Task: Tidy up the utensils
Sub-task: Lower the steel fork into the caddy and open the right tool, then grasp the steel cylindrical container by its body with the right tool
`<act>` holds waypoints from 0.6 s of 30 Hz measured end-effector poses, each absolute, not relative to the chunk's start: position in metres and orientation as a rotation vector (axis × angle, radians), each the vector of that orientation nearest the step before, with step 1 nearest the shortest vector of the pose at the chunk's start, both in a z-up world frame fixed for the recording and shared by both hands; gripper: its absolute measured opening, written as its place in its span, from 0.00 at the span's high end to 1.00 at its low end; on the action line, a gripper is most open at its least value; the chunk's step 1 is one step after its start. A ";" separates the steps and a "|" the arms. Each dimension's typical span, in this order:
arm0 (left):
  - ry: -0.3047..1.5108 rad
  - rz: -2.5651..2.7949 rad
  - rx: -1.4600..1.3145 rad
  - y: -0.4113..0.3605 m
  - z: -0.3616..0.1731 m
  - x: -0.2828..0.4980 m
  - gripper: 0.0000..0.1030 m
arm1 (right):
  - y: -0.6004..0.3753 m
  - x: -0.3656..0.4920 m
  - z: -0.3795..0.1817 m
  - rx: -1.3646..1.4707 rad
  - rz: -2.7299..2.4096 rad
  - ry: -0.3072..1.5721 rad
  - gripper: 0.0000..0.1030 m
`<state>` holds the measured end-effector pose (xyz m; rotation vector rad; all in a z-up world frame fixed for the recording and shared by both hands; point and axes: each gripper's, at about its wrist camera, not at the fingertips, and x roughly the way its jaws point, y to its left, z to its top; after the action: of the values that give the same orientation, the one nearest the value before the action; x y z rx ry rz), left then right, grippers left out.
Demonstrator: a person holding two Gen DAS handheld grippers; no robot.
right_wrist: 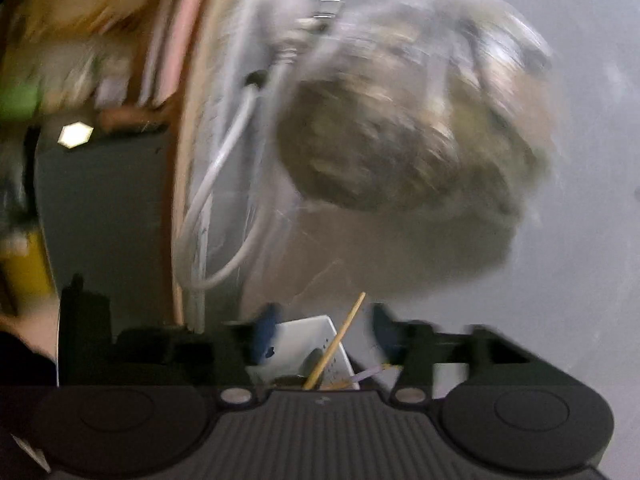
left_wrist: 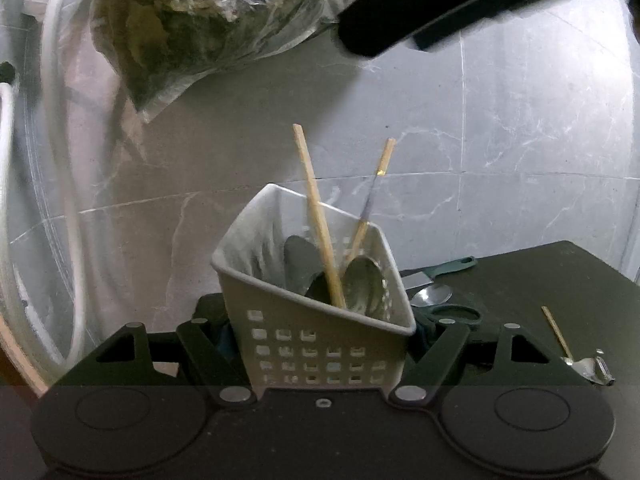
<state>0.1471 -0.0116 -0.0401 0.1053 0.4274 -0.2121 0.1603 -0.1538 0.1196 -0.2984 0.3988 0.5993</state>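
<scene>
Grey marble-patterned wall tiles are recorded across the background of the left wrist view. A crumpled clear plastic bag of dark contents is noted at eleven o'clock, with white hoses at nine o'clock. A dark table top is seen at three o'clock. A white perforated utensil basket is clamped at centre between the pads of the left gripper, which is closed on its sides. Two wooden chopsticks and a metal spoon are stood inside it. On the table, a green-handled knife, a second spoon and a peeler are listed at three to four o'clock. The right gripper is shown, blurred, with jaws apart and nothing held, above the basket.
</scene>
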 end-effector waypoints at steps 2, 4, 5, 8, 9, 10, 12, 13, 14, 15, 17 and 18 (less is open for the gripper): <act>0.430 -0.211 0.102 -0.011 -0.040 0.149 0.25 | -0.180 0.169 0.117 -0.155 0.523 0.433 0.08; 0.435 -0.210 0.101 -0.011 -0.039 0.150 0.25 | -0.204 0.180 0.110 -0.049 0.431 0.475 0.04; 0.436 -0.210 0.099 -0.011 -0.039 0.150 0.25 | -0.217 0.187 0.104 0.004 0.378 0.515 0.02; 0.444 -0.207 0.092 -0.010 -0.037 0.153 0.24 | -0.253 0.209 0.079 0.141 0.201 0.669 0.01; 0.446 -0.204 0.093 -0.010 -0.037 0.154 0.24 | -0.263 0.214 0.070 0.176 0.161 0.711 0.01; 0.449 -0.203 0.094 -0.010 -0.037 0.155 0.24 | -0.272 0.219 0.061 0.207 0.120 0.751 0.01; 0.454 -0.203 0.096 -0.010 -0.036 0.156 0.24 | -0.285 0.221 0.045 0.231 0.066 0.799 0.01; 0.457 -0.204 0.097 -0.010 -0.036 0.157 0.24 | -0.289 0.222 0.038 0.229 0.053 0.817 0.01; 0.461 -0.203 0.097 -0.010 -0.036 0.158 0.24 | -0.293 0.224 0.032 0.221 0.041 0.835 0.00; 0.464 -0.202 0.098 -0.010 -0.035 0.159 0.24 | -0.295 0.225 0.026 0.215 0.034 0.852 0.00; 0.470 -0.197 0.099 -0.011 -0.034 0.160 0.24 | -0.300 0.229 0.015 0.213 0.022 0.886 0.00; 0.473 -0.193 0.097 -0.012 -0.034 0.160 0.24 | -0.304 0.230 0.010 0.219 0.015 0.901 0.00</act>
<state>0.1604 -0.0117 -0.0338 0.0975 0.4726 -0.1929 0.2300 -0.3036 0.0095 0.2188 0.9014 0.0145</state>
